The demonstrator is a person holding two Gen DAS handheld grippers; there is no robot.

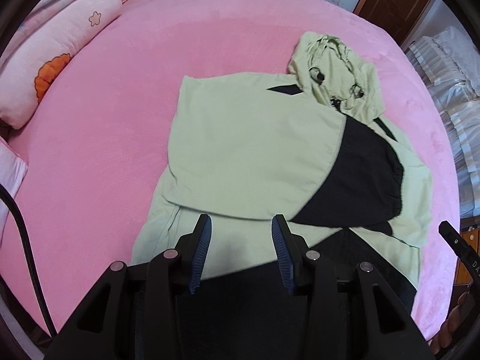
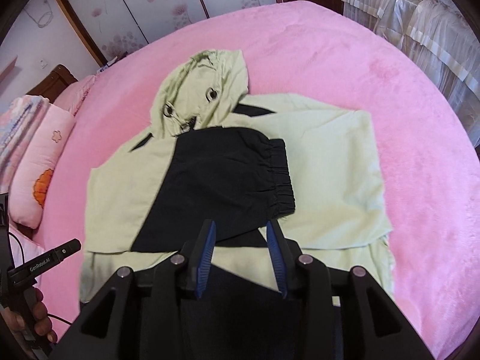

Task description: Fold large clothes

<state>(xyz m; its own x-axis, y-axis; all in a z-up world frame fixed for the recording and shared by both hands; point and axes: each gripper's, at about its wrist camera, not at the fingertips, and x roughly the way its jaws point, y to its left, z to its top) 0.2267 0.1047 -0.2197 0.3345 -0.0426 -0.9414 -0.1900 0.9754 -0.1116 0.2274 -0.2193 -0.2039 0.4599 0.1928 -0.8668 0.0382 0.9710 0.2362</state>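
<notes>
Left wrist view looks steeply down past the left gripper point(image 1: 241, 222), whose blue-padded jaws stand apart with nothing between them — only the pale green hooded jacket point(image 1: 240, 144) lies beneath, not pinched. The jacket is spread on a pink bedspread point(image 1: 105, 138) straight ahead of the fingers, its sleeves folded in over the body so the black cuff point(image 1: 360, 180) of one lies ahead and to the right of the tips. The crumpled hood point(image 1: 333, 72) sits farther ahead, right of the gripper's line. A flowered pink pillow point(image 1: 54, 69) rests far off to the left.

From the right wrist, the right gripper point(image 2: 241, 231) also has its jaws parted and empty, hovering over the jacket's lower part. The black sleeve end lies just ahead of its fingertips, the hood beyond and slightly left. At the lower left edge a hand point(image 2: 39, 312) holds the other tool's handle — beside the bedspread's edge.
</notes>
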